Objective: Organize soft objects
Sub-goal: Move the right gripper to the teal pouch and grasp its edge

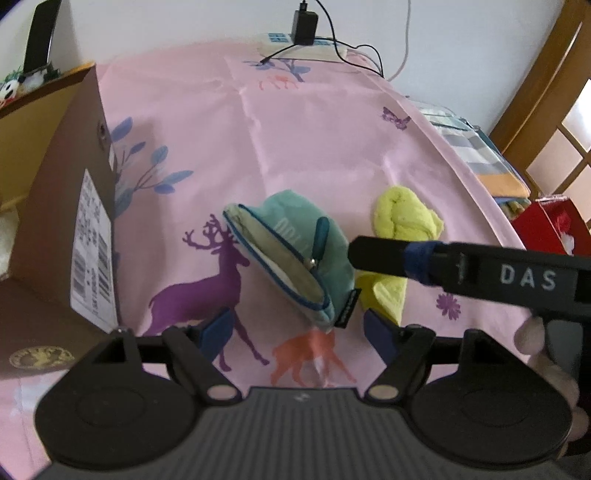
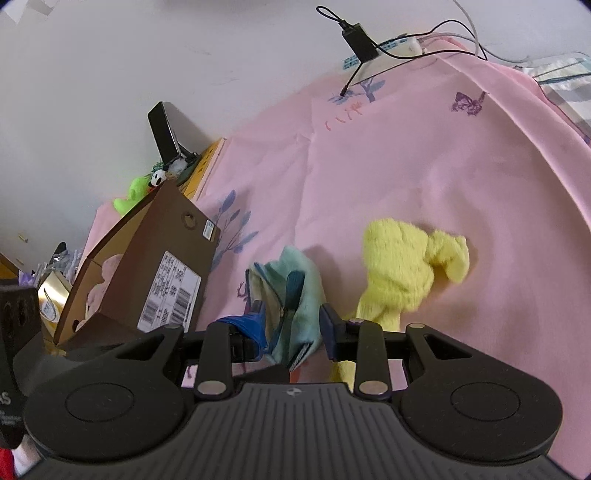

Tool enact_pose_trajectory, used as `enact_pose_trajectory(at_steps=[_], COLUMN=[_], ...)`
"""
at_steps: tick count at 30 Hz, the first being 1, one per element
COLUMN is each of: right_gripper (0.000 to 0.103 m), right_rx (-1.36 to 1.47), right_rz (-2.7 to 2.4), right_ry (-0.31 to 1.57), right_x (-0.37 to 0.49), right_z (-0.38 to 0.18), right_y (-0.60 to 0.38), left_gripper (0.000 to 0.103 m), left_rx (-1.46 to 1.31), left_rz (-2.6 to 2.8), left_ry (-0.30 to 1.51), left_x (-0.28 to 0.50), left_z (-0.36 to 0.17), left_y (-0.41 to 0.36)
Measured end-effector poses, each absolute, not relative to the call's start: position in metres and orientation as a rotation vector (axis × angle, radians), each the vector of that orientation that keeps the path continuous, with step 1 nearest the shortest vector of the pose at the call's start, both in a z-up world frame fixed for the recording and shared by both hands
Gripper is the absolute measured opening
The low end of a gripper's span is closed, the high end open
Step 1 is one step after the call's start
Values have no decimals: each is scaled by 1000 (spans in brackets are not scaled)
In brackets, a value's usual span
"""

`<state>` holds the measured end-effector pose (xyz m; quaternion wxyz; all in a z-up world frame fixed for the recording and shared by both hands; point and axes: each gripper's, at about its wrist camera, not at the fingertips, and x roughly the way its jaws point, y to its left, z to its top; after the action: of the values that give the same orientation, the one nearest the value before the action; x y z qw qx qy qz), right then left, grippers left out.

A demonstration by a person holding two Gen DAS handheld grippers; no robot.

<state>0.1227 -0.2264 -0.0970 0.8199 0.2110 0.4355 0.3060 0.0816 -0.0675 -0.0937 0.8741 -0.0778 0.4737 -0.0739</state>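
Note:
A teal zip pouch (image 1: 295,254) with its mouth open is held up above the pink bedsheet (image 1: 314,147). My right gripper (image 2: 291,328) is shut on the pouch (image 2: 295,295); its finger (image 1: 384,254) reaches in from the right in the left wrist view. My left gripper (image 1: 299,328) is open just below the pouch, with nothing between its blue pads. A yellow fluffy cloth (image 1: 402,218) lies on the sheet to the right, also seen in the right wrist view (image 2: 406,266).
An open brown cardboard box (image 1: 62,206) stands at the left, with a pink soft toy inside (image 2: 103,284). A black charger and cables (image 1: 304,22) lie at the far edge. A wooden frame (image 1: 535,92) is to the right.

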Motion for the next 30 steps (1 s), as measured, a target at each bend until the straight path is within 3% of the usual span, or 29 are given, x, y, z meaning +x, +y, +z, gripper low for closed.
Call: enact_pose_trajectory(at_steps=[3, 4, 6, 20, 30], right_gripper=[15, 15, 15, 15, 9], right_rx=[457, 456, 451, 353, 232], right_rz=[658, 661, 665, 691, 671], right_ry=[927, 929, 930, 904, 982], right_x=[132, 136, 142, 166, 173], right_z=[-99, -100, -101, -106, -110], right_y=[-225, -224, -221, -193, -180], left_gripper=[81, 88, 92, 92, 92], left_rx=[-167, -167, -168, -169, -158], left_rz=[-141, -135, -116, -64, -68], left_ry=[984, 984, 976, 1000, 1005], left_x=[87, 89, 95, 129, 131], left_z=[-94, -94, -94, -105, -115], left_y=[-68, -68, -68, -61, -60])
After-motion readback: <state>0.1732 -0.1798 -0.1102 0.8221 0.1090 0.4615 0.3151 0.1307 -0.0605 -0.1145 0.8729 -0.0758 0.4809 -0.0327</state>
